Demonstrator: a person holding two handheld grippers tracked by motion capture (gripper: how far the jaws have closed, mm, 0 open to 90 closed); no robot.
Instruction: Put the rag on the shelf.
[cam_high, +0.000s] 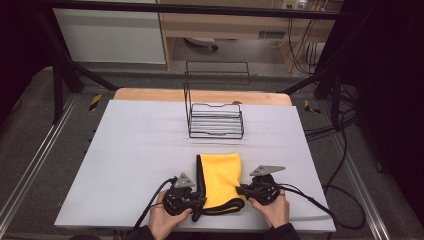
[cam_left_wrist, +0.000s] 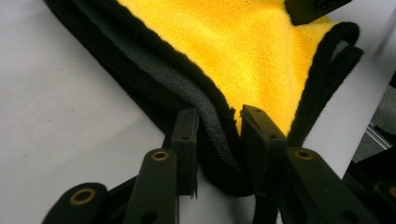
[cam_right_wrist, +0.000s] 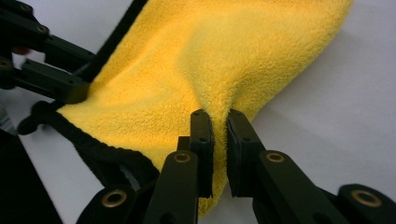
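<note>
A folded yellow cloth (cam_high: 220, 177) with a black and grey edge lies near the table's front edge, between both grippers. My left gripper (cam_high: 199, 200) pinches the cloth's black-trimmed near-left corner; in the left gripper view the cloth (cam_left_wrist: 243, 51) has its dark hem squeezed between the jaws of the left gripper (cam_left_wrist: 218, 122). My right gripper (cam_high: 240, 190) is shut on the cloth's right edge; in the right gripper view a fold of the yellow cloth (cam_right_wrist: 224, 60) rises between the jaws of the right gripper (cam_right_wrist: 220, 122). The left gripper's fingers (cam_right_wrist: 56, 86) show at that view's left.
A black wire rack (cam_high: 216, 119) stands on the white table cover (cam_high: 140, 145) behind the cloth, its tall back frame toward the far edge. Cables (cam_high: 320, 205) trail off both grippers over the front of the table. Metal frame posts flank the table.
</note>
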